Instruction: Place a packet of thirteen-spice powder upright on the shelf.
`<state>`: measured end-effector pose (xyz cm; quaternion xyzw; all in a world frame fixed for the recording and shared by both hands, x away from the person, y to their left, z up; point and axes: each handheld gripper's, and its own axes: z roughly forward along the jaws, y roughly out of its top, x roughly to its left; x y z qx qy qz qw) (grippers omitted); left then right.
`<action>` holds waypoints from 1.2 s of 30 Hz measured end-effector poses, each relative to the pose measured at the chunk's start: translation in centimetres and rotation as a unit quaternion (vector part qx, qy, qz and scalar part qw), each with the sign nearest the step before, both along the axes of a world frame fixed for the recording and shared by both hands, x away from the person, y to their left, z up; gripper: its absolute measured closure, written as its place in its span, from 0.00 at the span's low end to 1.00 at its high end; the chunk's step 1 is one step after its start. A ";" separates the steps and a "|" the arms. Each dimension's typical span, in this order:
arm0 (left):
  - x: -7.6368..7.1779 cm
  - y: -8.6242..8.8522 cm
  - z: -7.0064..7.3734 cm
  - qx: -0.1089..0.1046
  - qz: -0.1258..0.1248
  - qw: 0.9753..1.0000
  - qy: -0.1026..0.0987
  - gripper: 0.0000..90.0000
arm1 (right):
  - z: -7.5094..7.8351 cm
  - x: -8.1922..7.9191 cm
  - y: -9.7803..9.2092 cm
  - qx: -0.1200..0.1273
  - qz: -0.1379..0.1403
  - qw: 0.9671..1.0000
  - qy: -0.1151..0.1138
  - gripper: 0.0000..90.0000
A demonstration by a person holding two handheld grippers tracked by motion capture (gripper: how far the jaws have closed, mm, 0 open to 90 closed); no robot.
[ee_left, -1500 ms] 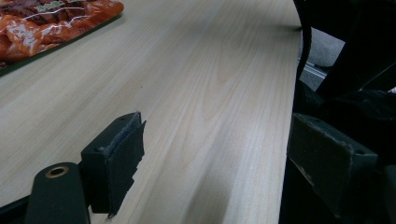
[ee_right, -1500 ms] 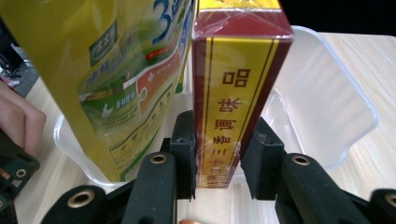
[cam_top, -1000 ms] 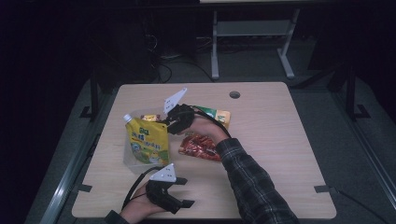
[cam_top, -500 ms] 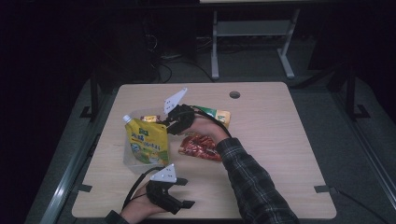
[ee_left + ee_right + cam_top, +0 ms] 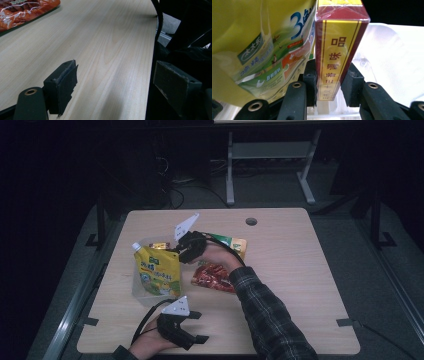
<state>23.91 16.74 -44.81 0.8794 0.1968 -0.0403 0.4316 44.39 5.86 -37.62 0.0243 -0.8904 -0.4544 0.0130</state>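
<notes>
My right gripper [image 5: 177, 249] hangs over the far end of a clear plastic tub [image 5: 142, 292]. It is shut on a small red-and-yellow box [image 5: 160, 246]. In the right gripper view the two pads clamp the narrow sides of that box [image 5: 337, 50], which stands upright. A yellow spouted pouch [image 5: 254, 37] leans right beside the box, inside the tub [image 5: 387, 57]. The same pouch [image 5: 156, 272] stands upright in the high view. My left gripper [image 5: 200, 326] rests near the table's front edge. Its jaws stand wide apart over bare wood, and the gripper [image 5: 115, 82] holds nothing.
A red snack packet [image 5: 214, 276] lies flat at mid-table, just right of the tub; its corner [image 5: 22, 10] is ahead of the left gripper. A green-and-yellow packet [image 5: 234, 245] lies behind the right hand. A cable hole [image 5: 251, 221] sits near the far edge.
</notes>
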 end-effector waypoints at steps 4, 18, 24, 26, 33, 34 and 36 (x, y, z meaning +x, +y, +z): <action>0.0 0.0 0.0 0.000 -0.001 1.000 -0.001 0.21 | -0.5 -0.4 0.8 -0.023 0.010 1.000 -0.013 0.75; 0.0 0.0 0.0 0.005 -0.006 1.000 -0.003 0.21 | -2.5 -0.6 2.0 -0.042 0.009 0.999 -0.017 0.74; -0.1 -0.1 0.0 0.007 -0.006 1.000 -0.003 0.21 | -2.9 -0.6 1.7 -0.039 0.001 0.999 -0.011 0.71; -0.1 -0.1 0.0 0.007 -0.006 1.000 -0.003 0.21 | -2.6 -0.7 1.5 -0.033 -0.003 0.999 -0.010 0.69; -0.1 -0.2 -0.1 0.008 -0.007 1.000 -0.003 0.21 | -1.5 -0.8 0.2 -0.020 -0.024 0.999 -0.008 0.56; -0.1 -0.2 -0.1 0.009 -0.008 1.000 -0.003 0.21 | -1.2 -0.8 -0.5 -0.018 -0.037 0.999 -0.004 0.53; -0.1 -0.3 -0.2 0.008 -0.008 1.000 -0.003 0.21 | -1.1 -0.7 -1.1 -0.017 -0.051 0.999 -0.005 0.49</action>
